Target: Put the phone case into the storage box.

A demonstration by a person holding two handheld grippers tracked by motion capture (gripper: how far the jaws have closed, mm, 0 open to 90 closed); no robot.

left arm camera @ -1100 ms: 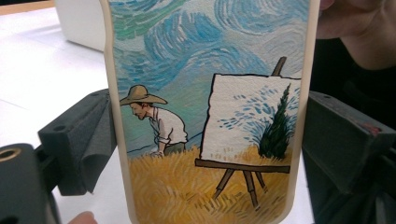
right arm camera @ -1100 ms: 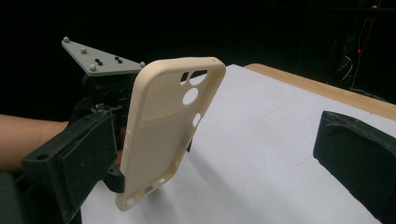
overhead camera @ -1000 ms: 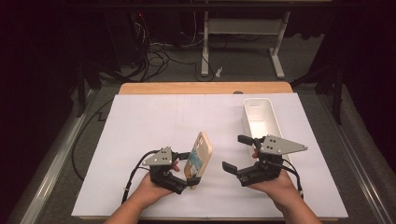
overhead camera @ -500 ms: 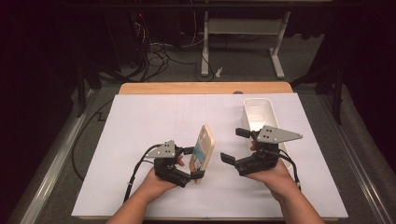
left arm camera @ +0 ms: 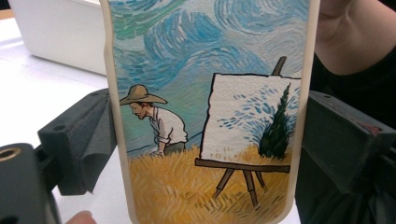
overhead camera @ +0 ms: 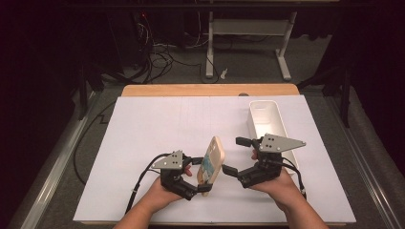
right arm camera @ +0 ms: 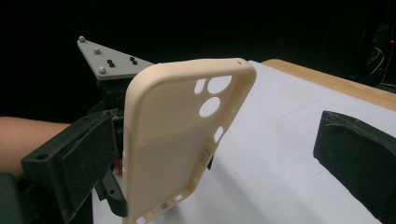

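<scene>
Your left tool [overhead camera: 199, 180] pinches a cream phone case [overhead camera: 211, 164] by its long edges, holding it upright above the white tabletop [overhead camera: 157, 124]; its painted side [left arm camera: 210, 116] faces that tool's camera. Your right tool [overhead camera: 233, 156] sits just beside the case, jaws spread and not touching it. A white bin [overhead camera: 263, 114] stands behind your right hand [overhead camera: 277, 183].

The cream-coloured phone case with a painted back [overhead camera: 211, 164] stood upright between the left gripper [overhead camera: 198, 177] and the right gripper [overhead camera: 233, 156], blocking direct passage across. The long white plastic bin [overhead camera: 267, 125] was found just beside the right gripper, at the table's right. Open white table surface [overhead camera: 162, 124] was left at far left and centre.
</scene>
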